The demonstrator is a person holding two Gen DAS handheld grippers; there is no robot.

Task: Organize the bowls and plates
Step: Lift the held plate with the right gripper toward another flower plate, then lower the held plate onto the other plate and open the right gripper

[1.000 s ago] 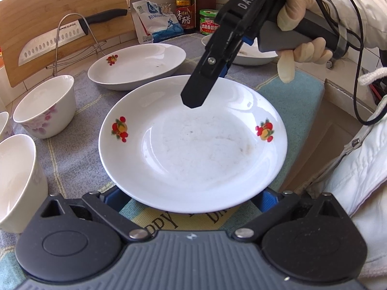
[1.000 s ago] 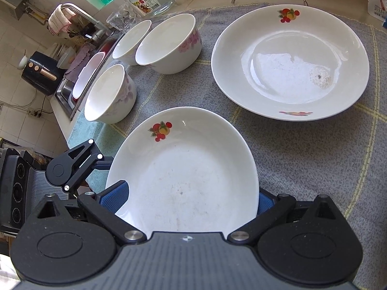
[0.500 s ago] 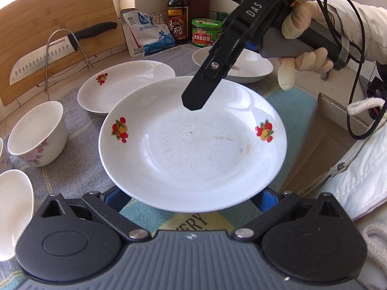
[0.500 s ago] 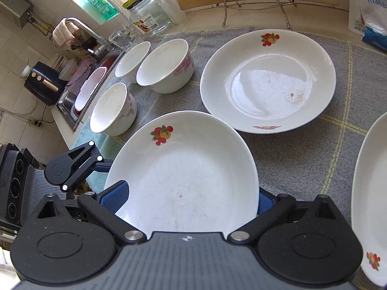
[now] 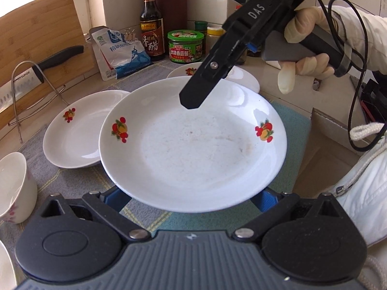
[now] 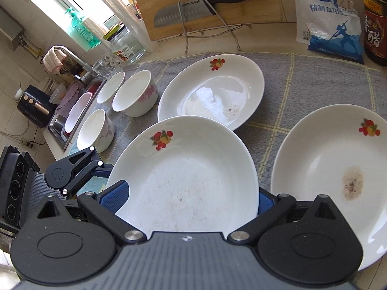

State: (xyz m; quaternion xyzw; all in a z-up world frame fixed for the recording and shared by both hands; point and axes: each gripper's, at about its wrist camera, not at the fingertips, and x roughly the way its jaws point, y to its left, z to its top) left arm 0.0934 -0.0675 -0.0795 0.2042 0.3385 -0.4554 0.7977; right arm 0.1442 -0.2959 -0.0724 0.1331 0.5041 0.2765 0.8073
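A white plate with fruit prints (image 5: 191,145) hangs in the air above the grey cloth. My left gripper (image 5: 186,198) is shut on its near rim. My right gripper (image 6: 186,198) is shut on the opposite rim of the same plate (image 6: 188,178); its finger (image 5: 200,87) reaches over the far edge in the left wrist view. A second plate (image 6: 210,91) lies on the cloth at the back, partly under the held one. A third plate (image 6: 333,174) with a brown stain lies at the right. Three white bowls (image 6: 133,94) stand at the left.
A cutting board with a knife on a wire rack (image 6: 208,4) stands at the back. A salt bag (image 6: 329,21), vinegar bottle (image 5: 151,24) and green-lidded jar (image 5: 185,46) line the wall. A glass jar (image 6: 125,43) and a sink (image 6: 72,111) are left.
Both grippers have lifted the plate higher and carried it toward the back, over the edge of the second plate. The bowls have slid toward the frame edge.
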